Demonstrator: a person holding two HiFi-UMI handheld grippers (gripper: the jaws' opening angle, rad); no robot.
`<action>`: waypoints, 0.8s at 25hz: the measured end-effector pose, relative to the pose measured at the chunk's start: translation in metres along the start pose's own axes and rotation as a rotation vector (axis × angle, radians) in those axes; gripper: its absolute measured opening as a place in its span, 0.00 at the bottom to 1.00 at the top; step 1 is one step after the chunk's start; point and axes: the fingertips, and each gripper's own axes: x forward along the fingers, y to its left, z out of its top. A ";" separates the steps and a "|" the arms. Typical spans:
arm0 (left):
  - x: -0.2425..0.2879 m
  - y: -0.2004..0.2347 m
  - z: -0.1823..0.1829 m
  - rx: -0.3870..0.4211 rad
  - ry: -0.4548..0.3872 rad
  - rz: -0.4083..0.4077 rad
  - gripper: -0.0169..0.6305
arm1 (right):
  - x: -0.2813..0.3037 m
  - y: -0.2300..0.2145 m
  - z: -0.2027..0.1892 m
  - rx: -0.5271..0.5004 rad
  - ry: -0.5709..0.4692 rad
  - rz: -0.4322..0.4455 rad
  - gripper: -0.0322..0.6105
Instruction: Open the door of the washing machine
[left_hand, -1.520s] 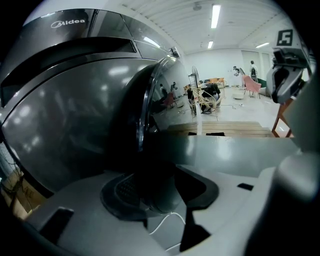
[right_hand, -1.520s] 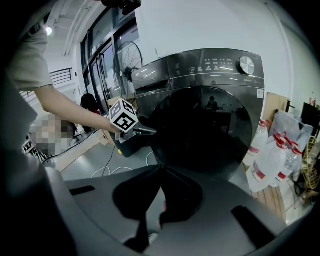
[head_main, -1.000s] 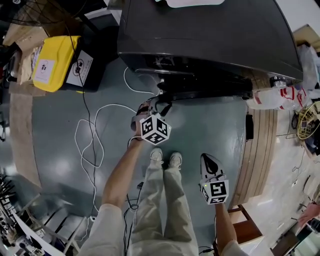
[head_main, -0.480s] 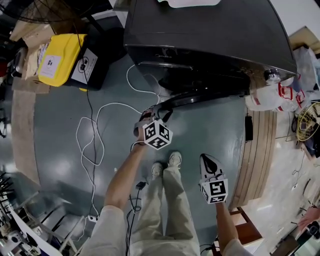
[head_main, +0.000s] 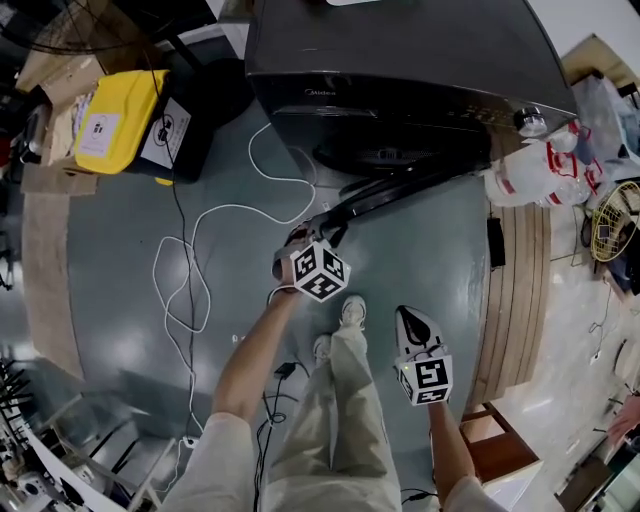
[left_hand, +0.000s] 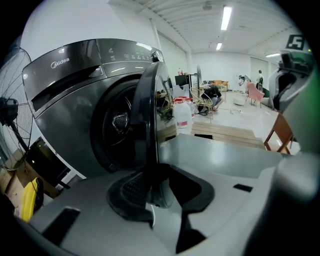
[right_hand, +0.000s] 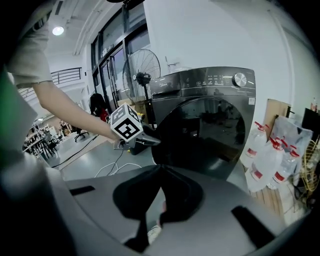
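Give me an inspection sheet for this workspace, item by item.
Surface: glossy grey floor.
Job's things: washing machine upright; its door swung partly open.
Clutter: yellow case left of the machine; water jugs at its right.
Grippers: left gripper clamped on the door's edge, its jaws having just been closing; right gripper shut, empty, apart from the machine.
Cables: white cable looped across the floor.
Surroundings: wooden platform at right; standing fan beside the machine.
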 end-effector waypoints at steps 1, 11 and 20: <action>-0.003 -0.006 -0.001 -0.001 0.000 -0.010 0.20 | -0.004 0.004 -0.002 0.003 -0.001 -0.003 0.05; -0.028 -0.088 0.003 0.007 0.006 -0.130 0.16 | -0.051 0.016 -0.028 0.047 -0.027 -0.076 0.05; -0.040 -0.161 0.019 -0.016 0.002 -0.212 0.17 | -0.102 0.017 -0.064 0.119 -0.020 -0.157 0.05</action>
